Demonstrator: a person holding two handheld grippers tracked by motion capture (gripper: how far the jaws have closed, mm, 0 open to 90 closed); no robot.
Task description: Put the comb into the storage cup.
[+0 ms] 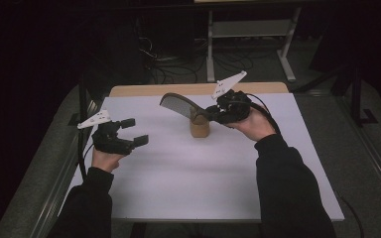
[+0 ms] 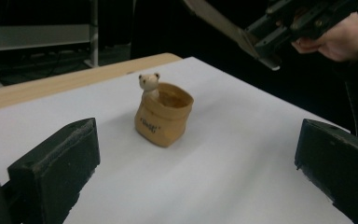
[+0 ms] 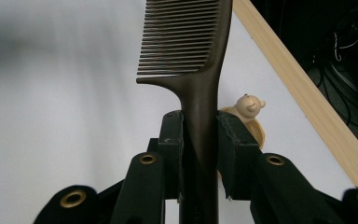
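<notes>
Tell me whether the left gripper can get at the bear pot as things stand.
Probably yes: the left gripper is open and faces the bear pot across bare white table. The comb in the right gripper hangs above it.

In the right gripper view, the comb point(image 3: 191, 46) runs off the top edge, and its handle is hidden between the right tool's point(image 3: 199, 135) pads. Behind that tool, the cup point(image 3: 256, 130) is mostly covered. The cup's lettering point(image 2: 150, 126) is too small to read.

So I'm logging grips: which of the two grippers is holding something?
The right gripper, its fingers clamped on the dark comb above the pot; the left gripper is open.
</notes>
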